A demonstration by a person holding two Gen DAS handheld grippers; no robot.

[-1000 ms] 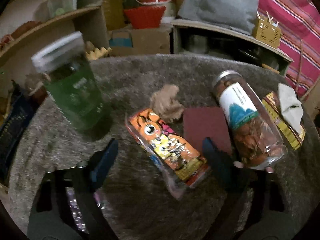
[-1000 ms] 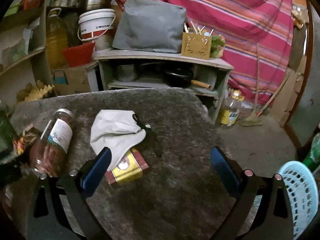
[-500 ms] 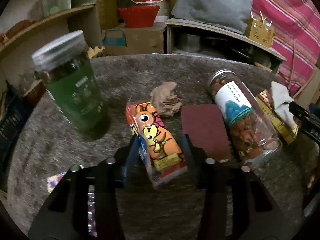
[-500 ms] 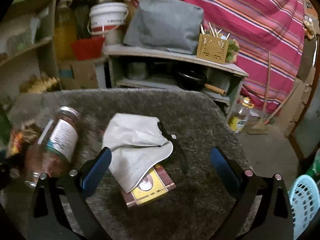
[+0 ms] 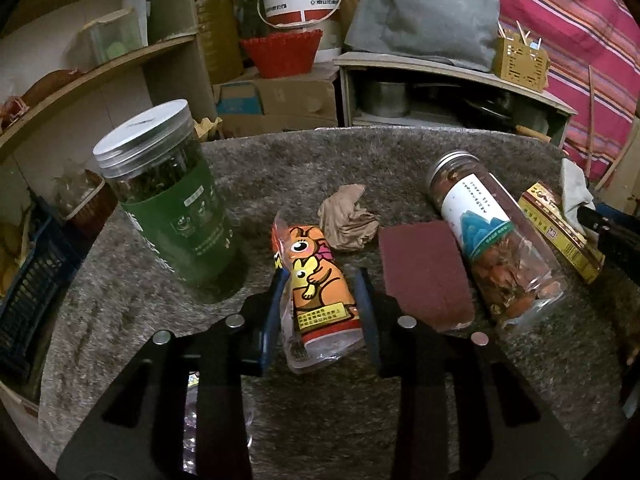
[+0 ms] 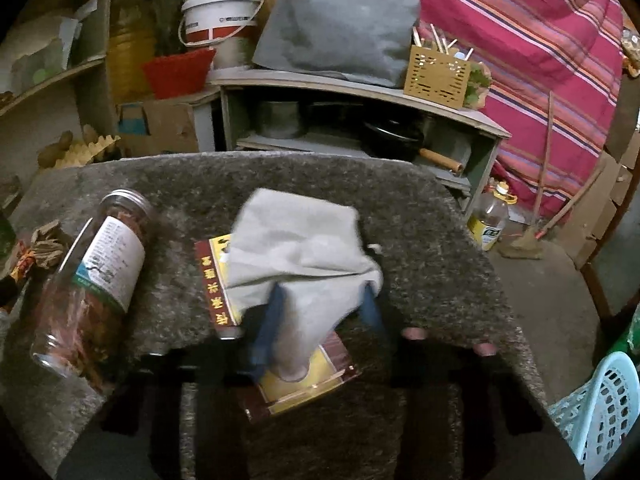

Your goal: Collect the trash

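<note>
Left hand-held gripper (image 5: 320, 304) pinched an orange cartoon snack wrapper (image 5: 316, 280), both fingers pressed on its sides, wrapper lying on the grey carpeted surface (image 5: 400, 168). Crumpled brown paper (image 5: 348, 220) sat just behind the wrapper, maroon pad (image 5: 424, 276) just right of it, green-label jar (image 5: 172, 208) upright to the left, clear jar (image 5: 492, 240) lying on its side to the right. Right hand-held gripper (image 6: 320, 320) clamped a grey-white cloth (image 6: 300, 248), cloth bunched between the fingers and draped over a red-and-yellow box (image 6: 312, 376) on the surface. Light blue basket (image 6: 600, 412) stood on the floor at lower right, beside the surface.
</note>
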